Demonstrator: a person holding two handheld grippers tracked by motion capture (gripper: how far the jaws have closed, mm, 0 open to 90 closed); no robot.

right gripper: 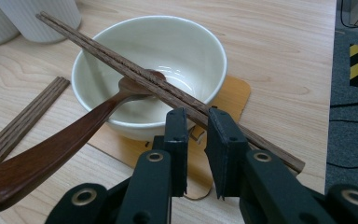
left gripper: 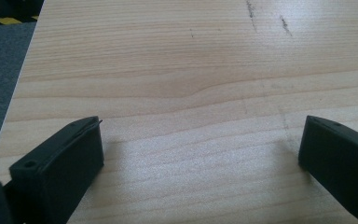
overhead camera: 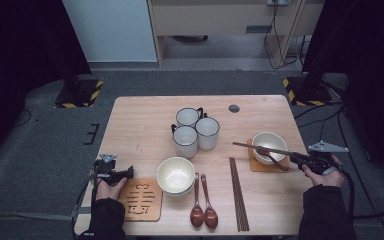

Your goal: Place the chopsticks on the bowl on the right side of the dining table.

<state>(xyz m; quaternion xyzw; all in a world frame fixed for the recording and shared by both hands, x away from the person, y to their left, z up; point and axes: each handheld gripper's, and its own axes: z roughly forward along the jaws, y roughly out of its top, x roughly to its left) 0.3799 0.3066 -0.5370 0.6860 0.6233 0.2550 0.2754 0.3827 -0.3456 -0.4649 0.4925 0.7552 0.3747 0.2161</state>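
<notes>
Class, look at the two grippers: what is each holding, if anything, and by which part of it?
The right gripper pinches a pair of chopsticks near their thick end; their tips lie across the bowl. The left gripper holds nothing, its jaws wide apart over the table.

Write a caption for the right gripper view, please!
Right gripper pinching chopsticks laid across a cream bowl holding a wooden spoon.

the high view is dim and soft, with near-black curtains at both sides and weak, short shadows on the surface (overhead camera: pixel 145 125). the gripper views are brighter; the bowl (right gripper: pixel 168 51) shows glare inside, and close foreground parts blur.
</notes>
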